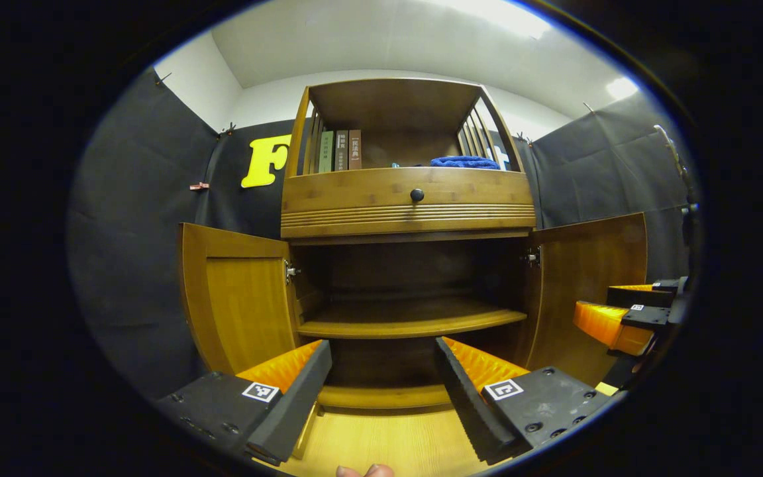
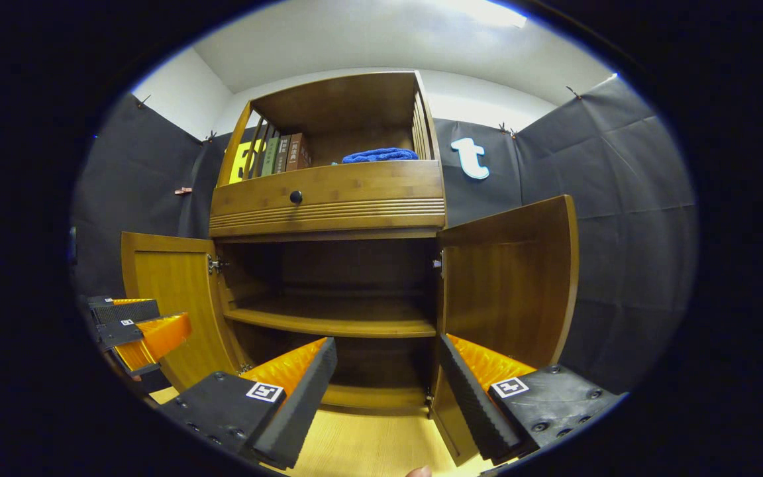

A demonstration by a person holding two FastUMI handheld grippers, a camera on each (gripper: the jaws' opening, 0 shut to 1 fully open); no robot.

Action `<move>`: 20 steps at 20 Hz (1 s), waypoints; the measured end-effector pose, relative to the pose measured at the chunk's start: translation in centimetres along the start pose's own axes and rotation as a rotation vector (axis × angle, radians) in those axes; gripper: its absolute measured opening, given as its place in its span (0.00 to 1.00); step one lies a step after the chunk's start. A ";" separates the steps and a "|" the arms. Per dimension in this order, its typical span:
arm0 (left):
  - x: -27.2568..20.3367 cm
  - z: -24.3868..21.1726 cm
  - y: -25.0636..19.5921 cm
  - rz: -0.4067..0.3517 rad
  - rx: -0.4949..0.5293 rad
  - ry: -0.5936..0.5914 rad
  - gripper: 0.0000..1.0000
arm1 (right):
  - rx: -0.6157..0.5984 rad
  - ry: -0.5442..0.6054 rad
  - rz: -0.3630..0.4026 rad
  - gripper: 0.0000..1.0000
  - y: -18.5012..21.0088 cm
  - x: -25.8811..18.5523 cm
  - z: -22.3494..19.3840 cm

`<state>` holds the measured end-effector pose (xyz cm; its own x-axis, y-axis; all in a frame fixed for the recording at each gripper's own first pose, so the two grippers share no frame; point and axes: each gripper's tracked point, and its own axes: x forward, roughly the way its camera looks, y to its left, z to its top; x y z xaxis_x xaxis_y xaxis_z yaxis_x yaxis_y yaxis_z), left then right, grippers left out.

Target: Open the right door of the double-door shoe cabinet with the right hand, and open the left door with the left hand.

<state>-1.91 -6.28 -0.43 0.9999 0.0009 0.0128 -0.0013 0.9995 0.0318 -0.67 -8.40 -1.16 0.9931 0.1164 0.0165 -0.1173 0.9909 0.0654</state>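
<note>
The brown bamboo shoe cabinet (image 1: 408, 205) ahead has two doors, left door (image 1: 239, 301) and right door (image 2: 507, 278), both swung wide. The two orange-and-black grippers, left gripper (image 1: 381, 384) and right gripper (image 2: 385, 384), hold their jaws spread and empty. Three upright books (image 1: 340, 151) and one folded blue cloth (image 1: 464, 161) sit above one black drawer knob (image 1: 416, 195).

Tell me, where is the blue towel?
The blue towel lies on the cabinet's open top shelf, right of the books, above the drawer knob.

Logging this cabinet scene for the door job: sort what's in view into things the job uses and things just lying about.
Part of the job:
- left door, swung open
- right door, swung open
- left gripper, open, holding nothing
- right gripper, open, holding nothing

Just lying about:
- books on the top shelf
- blue cloth beside them
- drawer with a dark knob, shut
</note>
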 end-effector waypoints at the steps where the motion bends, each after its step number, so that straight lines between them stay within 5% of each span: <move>1: 0.0 0.0 -0.2 -0.002 0.000 0.002 0.97 | -0.001 0.002 0.002 0.98 0.0 -0.1 -0.1; 20: 0.5 -0.6 -1.7 0.000 -0.001 0.002 0.97 | -0.015 -0.015 0.053 1.00 -1.1 -0.9 0.0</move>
<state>-1.39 -7.95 -1.11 0.9999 0.0005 0.0108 -0.0009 0.9995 0.0304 -1.38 -9.63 -1.28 0.9853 0.1675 0.0341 -0.1691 0.9844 0.0495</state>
